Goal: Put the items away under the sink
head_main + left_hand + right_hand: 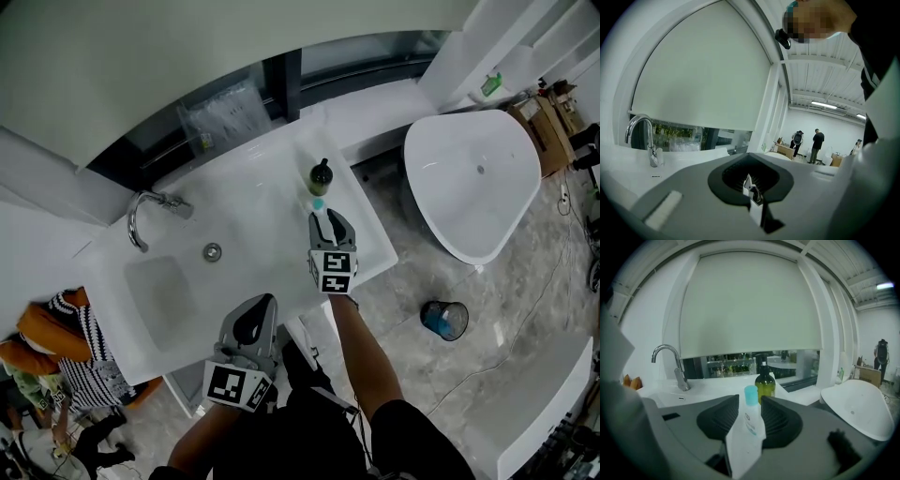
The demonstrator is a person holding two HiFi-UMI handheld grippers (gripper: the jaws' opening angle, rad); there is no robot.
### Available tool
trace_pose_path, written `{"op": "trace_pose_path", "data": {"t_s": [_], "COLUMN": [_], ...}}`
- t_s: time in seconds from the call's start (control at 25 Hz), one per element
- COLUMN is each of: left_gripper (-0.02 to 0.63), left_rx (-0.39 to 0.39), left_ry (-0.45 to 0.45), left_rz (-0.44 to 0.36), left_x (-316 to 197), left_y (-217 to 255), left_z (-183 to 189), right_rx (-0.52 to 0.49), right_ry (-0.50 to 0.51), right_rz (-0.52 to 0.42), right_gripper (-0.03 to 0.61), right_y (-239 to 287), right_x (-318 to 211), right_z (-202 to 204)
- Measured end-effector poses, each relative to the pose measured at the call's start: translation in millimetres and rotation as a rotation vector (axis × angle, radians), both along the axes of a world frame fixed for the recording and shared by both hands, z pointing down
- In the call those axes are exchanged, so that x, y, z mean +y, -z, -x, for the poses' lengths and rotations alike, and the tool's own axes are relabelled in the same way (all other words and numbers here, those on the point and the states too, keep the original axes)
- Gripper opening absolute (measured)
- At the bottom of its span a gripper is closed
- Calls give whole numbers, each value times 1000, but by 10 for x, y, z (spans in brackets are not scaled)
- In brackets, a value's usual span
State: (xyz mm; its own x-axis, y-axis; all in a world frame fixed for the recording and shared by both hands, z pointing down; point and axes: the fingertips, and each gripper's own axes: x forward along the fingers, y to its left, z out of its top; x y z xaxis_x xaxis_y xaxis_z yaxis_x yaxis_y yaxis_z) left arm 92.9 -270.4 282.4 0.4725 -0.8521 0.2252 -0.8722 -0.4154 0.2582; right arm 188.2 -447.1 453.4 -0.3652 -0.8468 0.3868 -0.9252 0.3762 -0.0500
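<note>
A white tube with a teal cap (320, 221) (749, 427) lies between the fingers of my right gripper (328, 217) (751, 400), cap pointing away. The jaws stand open, with a gap showing beside the cap. Just beyond it a dark green pump bottle (321, 175) (765, 383) stands on the white counter (262, 202) near the window. My left gripper (259, 302) (748, 157) hangs off the counter's front edge with its pads together. A small pale sliver that I cannot identify shows between them.
The chrome faucet (141, 211) (670, 359) (644, 136) and sink basin (159, 291) lie to the left. A white bathtub (473, 178) (855, 404) stands right of the counter, and a blue bin (443, 319) is on the floor. People stand at lower left (66, 352) and far off (806, 143).
</note>
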Motion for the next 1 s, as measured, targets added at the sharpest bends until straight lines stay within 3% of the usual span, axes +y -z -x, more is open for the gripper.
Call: {"op": "trace_pose_path", "data": {"t_s": [0.72,1.0], "left_gripper": [5,5], "left_rx": [-21,-18], "left_ry": [26,30], "left_rz": [38,34], "left_x": [-25,-33], "left_y": [-162,-143], "left_z": [36,73], "right_rx": [30,51], "right_ry": [31,25], "right_rz": [-20,-39], "right_gripper": [154,117], "right_y": [-92,-58], "right_x": [-241,-285], "right_z": [60,100]}}
